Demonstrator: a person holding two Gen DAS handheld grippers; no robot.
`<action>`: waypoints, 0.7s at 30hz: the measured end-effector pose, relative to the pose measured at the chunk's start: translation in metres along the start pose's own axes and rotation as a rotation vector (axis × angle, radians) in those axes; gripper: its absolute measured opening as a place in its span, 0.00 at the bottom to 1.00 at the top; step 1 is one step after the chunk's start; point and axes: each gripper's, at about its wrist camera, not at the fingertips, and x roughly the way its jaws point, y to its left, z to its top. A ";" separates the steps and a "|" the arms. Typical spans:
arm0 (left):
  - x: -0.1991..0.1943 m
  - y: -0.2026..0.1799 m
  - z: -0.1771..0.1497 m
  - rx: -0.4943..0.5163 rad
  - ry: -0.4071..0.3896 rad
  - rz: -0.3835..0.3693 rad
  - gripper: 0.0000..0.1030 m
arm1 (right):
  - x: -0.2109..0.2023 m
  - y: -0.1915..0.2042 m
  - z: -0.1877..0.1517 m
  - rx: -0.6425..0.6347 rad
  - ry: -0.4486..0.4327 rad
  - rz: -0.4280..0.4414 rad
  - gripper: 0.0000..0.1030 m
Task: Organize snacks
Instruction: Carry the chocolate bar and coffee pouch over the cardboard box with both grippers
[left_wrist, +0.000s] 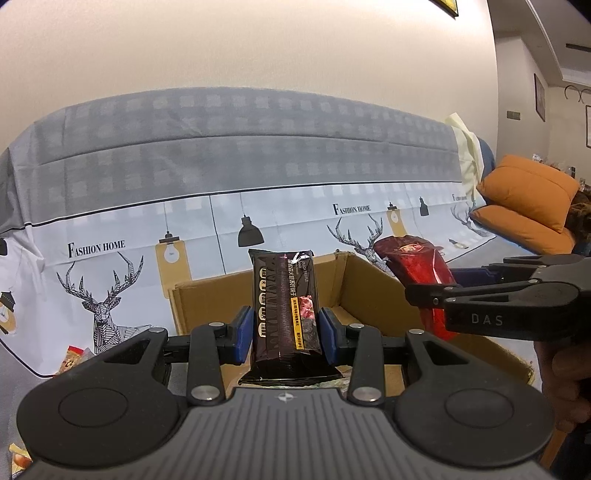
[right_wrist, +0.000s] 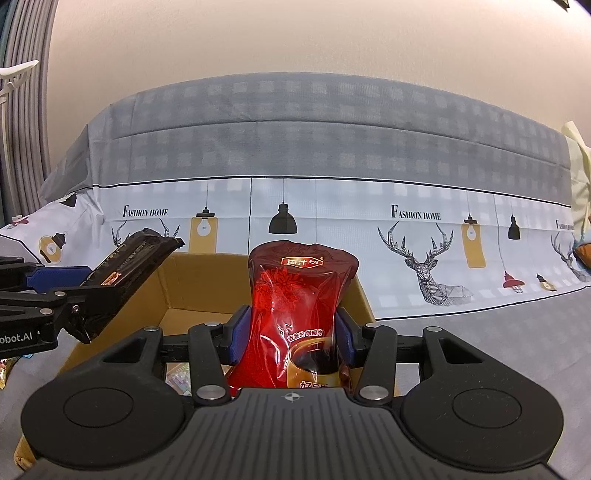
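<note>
My left gripper (left_wrist: 285, 334) is shut on a dark brown snack pack (left_wrist: 284, 306), which stands upright between the blue pads above the open cardboard box (left_wrist: 207, 295). My right gripper (right_wrist: 289, 338) is shut on a red snack bag (right_wrist: 299, 314), also held over the box (right_wrist: 177, 280). In the left wrist view the red bag (left_wrist: 417, 269) and the right gripper (left_wrist: 432, 295) come in from the right. The right wrist view shows the dark pack (right_wrist: 125, 269) and the left gripper (right_wrist: 77, 284) at the left edge. A few packets lie on the box floor.
A sofa draped in a grey and white deer-print cover (left_wrist: 221, 155) fills the background. Orange cushions (left_wrist: 528, 206) sit at the far right. Loose snack packets (left_wrist: 74, 358) lie on the cover left of the box. A person's hand (left_wrist: 569, 373) shows at the right edge.
</note>
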 end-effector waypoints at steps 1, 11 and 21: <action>0.000 -0.001 0.000 0.001 0.000 -0.001 0.41 | 0.000 0.000 0.000 0.000 0.000 0.000 0.49; 0.000 -0.002 -0.001 0.007 -0.006 -0.010 0.41 | 0.000 0.002 0.000 0.000 0.000 -0.003 0.49; 0.001 -0.004 0.000 0.009 -0.012 -0.020 0.41 | 0.000 0.003 0.000 0.002 0.001 -0.004 0.49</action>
